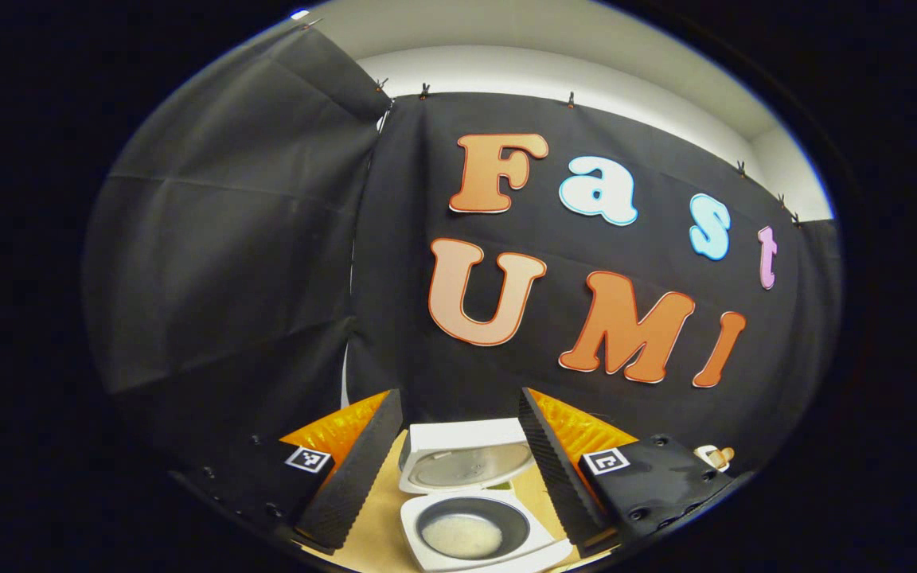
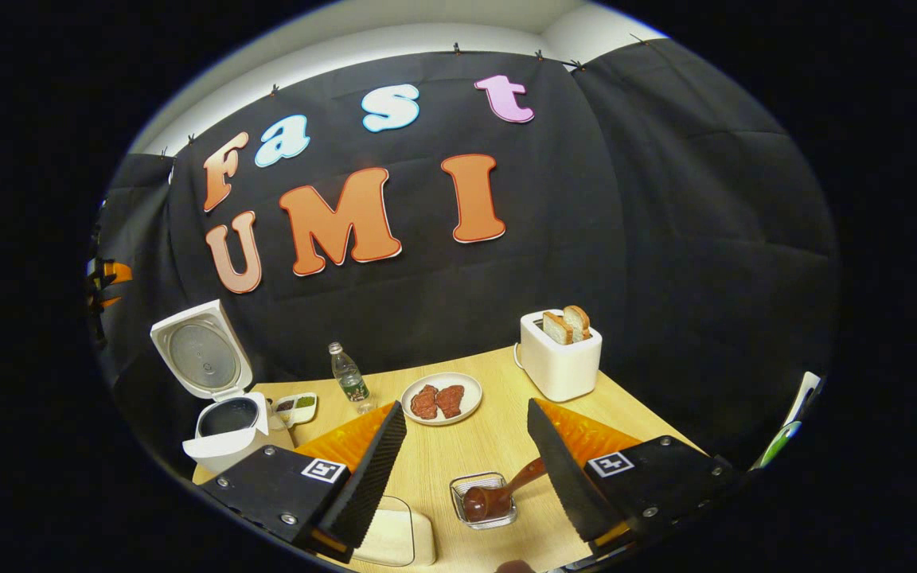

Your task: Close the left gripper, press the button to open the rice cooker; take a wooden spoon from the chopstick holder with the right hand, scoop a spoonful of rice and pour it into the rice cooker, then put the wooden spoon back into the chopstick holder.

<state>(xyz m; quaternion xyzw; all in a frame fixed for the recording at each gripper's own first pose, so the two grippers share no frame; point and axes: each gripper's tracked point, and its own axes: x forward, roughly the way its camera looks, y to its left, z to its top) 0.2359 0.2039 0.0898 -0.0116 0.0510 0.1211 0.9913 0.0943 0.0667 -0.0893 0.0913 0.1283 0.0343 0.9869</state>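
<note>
Both tongs, left (image 1: 458,469) and right (image 2: 462,469), are spread; the spoon (image 2: 498,493) could be tipped from its holder (image 2: 484,500) beside the cooker (image 2: 224,430).

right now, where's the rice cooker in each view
Left gripper view: the rice cooker sits bottom centre, between the hand-held gripper's fingers, lid up, rice visible in the pot.
Right gripper view: the rice cooker stands at the left on the table's far corner, lid up.
Shared landmark: the raised lid's round metal inner plate.
</note>
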